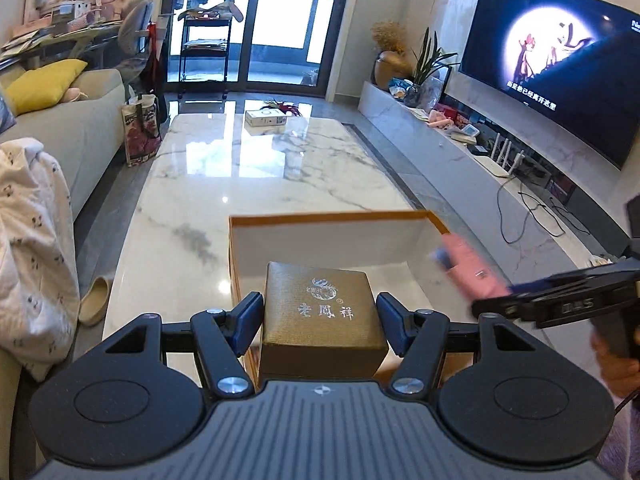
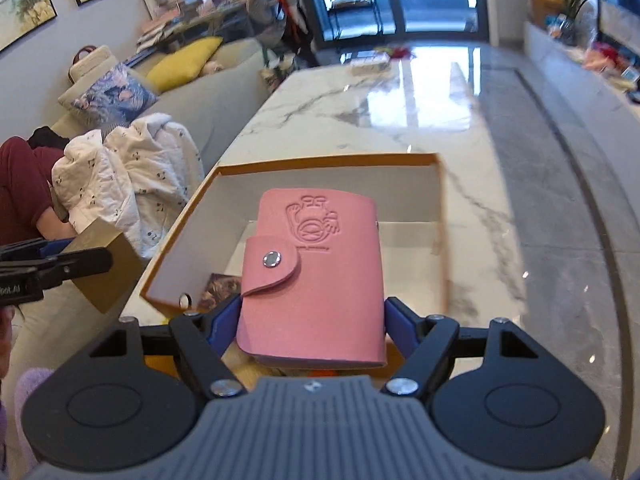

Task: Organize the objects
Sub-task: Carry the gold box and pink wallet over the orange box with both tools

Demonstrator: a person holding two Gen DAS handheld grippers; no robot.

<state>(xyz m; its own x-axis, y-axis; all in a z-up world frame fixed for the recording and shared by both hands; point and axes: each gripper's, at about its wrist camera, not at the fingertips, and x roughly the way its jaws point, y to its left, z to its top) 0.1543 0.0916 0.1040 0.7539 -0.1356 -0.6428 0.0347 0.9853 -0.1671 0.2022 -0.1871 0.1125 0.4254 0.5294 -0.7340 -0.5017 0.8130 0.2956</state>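
My left gripper (image 1: 320, 312) is shut on a gold-brown jewellery box (image 1: 320, 312) with silver lettering on its lid, held just above the near edge of an open orange-rimmed carton (image 1: 328, 216). My right gripper (image 2: 312, 312) is shut on a pink snap-button card wallet (image 2: 316, 264), held over the same carton (image 2: 328, 160). The carton's white inside holds a small dark picture card (image 2: 218, 288). Each gripper shows in the other's view: the right one (image 1: 560, 296) with the blurred wallet (image 1: 468, 268), the left one (image 2: 52, 264) with the gold box (image 2: 108, 264).
The carton sits on a long white marble table (image 1: 240, 168), with a small white box (image 1: 266, 118) at its far end. A sofa with a white blanket (image 1: 32, 240) runs along the left. A TV (image 1: 560, 64) and low cabinet line the right wall. A slipper (image 1: 94, 300) lies on the floor.
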